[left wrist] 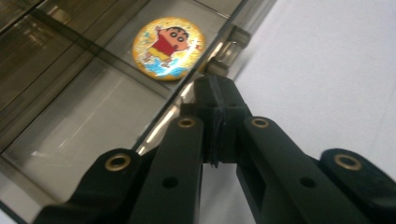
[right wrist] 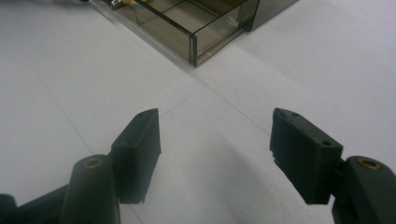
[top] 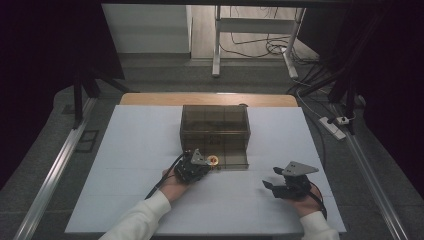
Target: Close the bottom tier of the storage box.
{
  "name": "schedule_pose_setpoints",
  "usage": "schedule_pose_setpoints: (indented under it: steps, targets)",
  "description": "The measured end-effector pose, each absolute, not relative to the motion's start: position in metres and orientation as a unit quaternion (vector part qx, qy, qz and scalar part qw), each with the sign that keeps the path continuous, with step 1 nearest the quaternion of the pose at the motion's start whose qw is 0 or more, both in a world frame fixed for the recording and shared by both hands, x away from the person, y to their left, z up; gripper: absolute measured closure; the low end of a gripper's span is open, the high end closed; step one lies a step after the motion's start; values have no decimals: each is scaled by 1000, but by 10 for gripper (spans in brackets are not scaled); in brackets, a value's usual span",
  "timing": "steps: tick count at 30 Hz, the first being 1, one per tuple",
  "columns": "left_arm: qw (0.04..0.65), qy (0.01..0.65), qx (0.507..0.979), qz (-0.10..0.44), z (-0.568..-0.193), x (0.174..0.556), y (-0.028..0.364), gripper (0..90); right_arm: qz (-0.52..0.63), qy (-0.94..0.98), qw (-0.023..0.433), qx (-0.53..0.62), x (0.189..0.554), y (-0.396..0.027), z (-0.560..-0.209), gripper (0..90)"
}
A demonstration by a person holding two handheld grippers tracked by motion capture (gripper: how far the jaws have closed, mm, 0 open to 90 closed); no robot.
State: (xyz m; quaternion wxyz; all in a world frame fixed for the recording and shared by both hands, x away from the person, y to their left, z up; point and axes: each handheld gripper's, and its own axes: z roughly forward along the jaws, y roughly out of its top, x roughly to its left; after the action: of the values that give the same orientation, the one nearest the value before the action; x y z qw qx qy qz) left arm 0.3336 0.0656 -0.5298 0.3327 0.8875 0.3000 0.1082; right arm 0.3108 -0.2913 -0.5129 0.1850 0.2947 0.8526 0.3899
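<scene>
My left hand-held gripper (top: 208,163) had its jaws pressed fully together, with nothing between them that I could see. In the left gripper view (left wrist: 219,100) its closed tips sat right at the front lip of a pulled-out drawer of smoky, see-through plastic (left wrist: 88,116), close to a small metal fitting on that lip; whether the tips touched the edge, I could not tell. Just past the lip, a round yellow badge printed with a cartoon child in a red shirt (left wrist: 168,48) lay flat on the drawer floor, in the front compartment and near the corner by my tips. From the high view the badge (top: 214,160) showed as a small orange disc just beside the left hand-held gripper.

The drawer (top: 231,155) stuck out toward me from a brown translucent plastic storage box (top: 215,121) standing in the middle of the white surface (top: 135,150).

My right hand-held gripper (top: 269,179) rested well apart from the box, low over the surface off the drawer's right front corner. Its jaws stood moderately wide and held nothing; in the right gripper view (right wrist: 215,140) bare white sheet showed between them, and the drawer's corner (right wrist: 194,46) lay farther ahead.

I had open sheet on both sides of the box and along the near edge between my forearms. The surface's far edge lay just behind the box.
</scene>
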Motion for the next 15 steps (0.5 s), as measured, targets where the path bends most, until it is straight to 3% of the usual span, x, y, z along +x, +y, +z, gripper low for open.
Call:
schedule_pose_setpoints:
  steps: [15]
  targets:
    - [334,305,884,114,-532,339,63,887,390,853,185,294,311,-291,-513,340]
